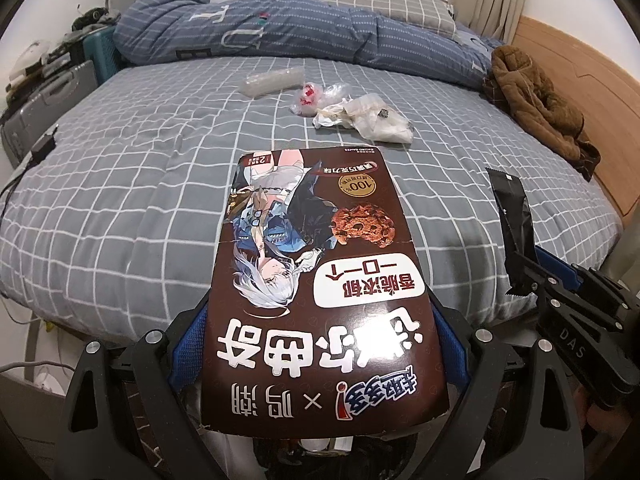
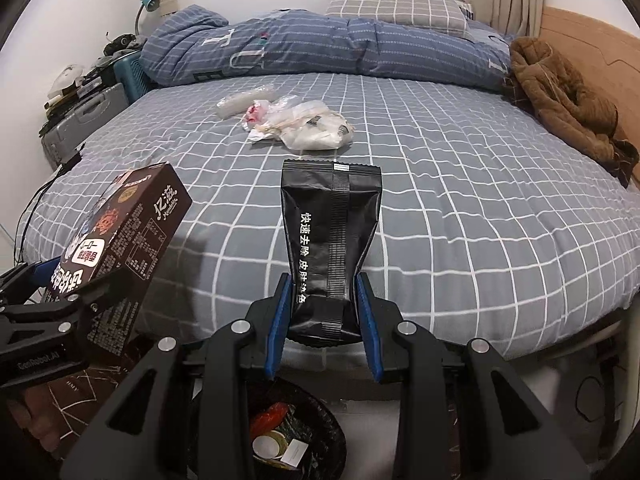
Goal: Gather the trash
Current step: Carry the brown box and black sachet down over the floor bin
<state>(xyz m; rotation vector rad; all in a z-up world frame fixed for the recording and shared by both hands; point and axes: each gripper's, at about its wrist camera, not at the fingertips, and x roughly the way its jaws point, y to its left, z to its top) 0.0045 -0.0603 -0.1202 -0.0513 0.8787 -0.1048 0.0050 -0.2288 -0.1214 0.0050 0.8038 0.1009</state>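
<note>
My left gripper (image 1: 320, 344) is shut on a brown cookie box (image 1: 316, 280) and holds it in the air at the foot of the bed; the box also shows at the left of the right wrist view (image 2: 120, 240). My right gripper (image 2: 324, 308) is shut on a black sachet wrapper (image 2: 330, 236), also seen in the left wrist view (image 1: 516, 224). A trash bin (image 2: 296, 436) with rubbish in it sits right below the right gripper. More trash lies on the bed: crumpled plastic bags (image 2: 308, 126) and a clear plastic tube (image 2: 244, 102).
The bed (image 2: 460, 208) has a grey checked sheet. A rolled blue duvet (image 2: 320, 46) and a pillow (image 2: 396, 8) lie at the far side. A brown jacket (image 2: 568, 108) lies by the wooden headboard at right. Suitcases (image 2: 84, 120) and clutter stand at left.
</note>
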